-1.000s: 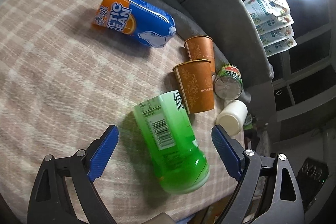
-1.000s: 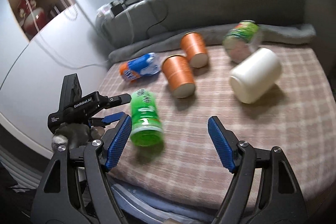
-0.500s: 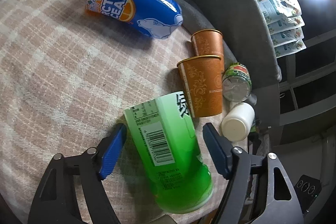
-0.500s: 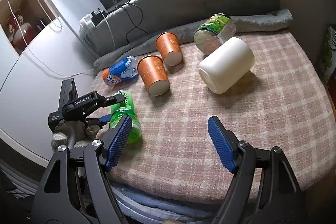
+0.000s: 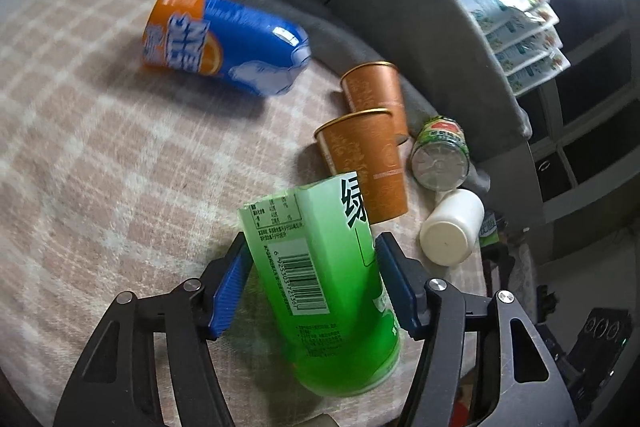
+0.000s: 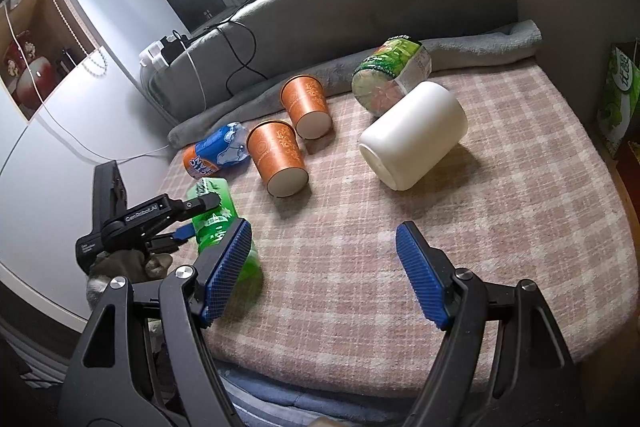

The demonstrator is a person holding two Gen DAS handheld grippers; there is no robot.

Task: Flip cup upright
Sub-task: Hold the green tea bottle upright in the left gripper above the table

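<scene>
A green cup [image 5: 320, 279] with a barcode label lies on its side on the plaid blanket [image 5: 100, 167]. My left gripper [image 5: 310, 281] is shut on it, one blue pad on each side. It also shows in the right wrist view [image 6: 212, 215], held by the left gripper [image 6: 188, 223]. My right gripper [image 6: 324, 271] is open and empty above the blanket's near edge.
Lying on the blanket are a blue-and-orange cup [image 5: 224, 39], two orange paper cups [image 6: 280, 159] [image 6: 308, 105], a white cup [image 6: 416, 137] and a green printed cup [image 6: 390, 77]. A grey cushion [image 6: 360, 11] rims the back. A green box [image 6: 620, 95] stands at right.
My left gripper moved forward around the green cup and closed onto it. The right gripper drew back and stayed open.
</scene>
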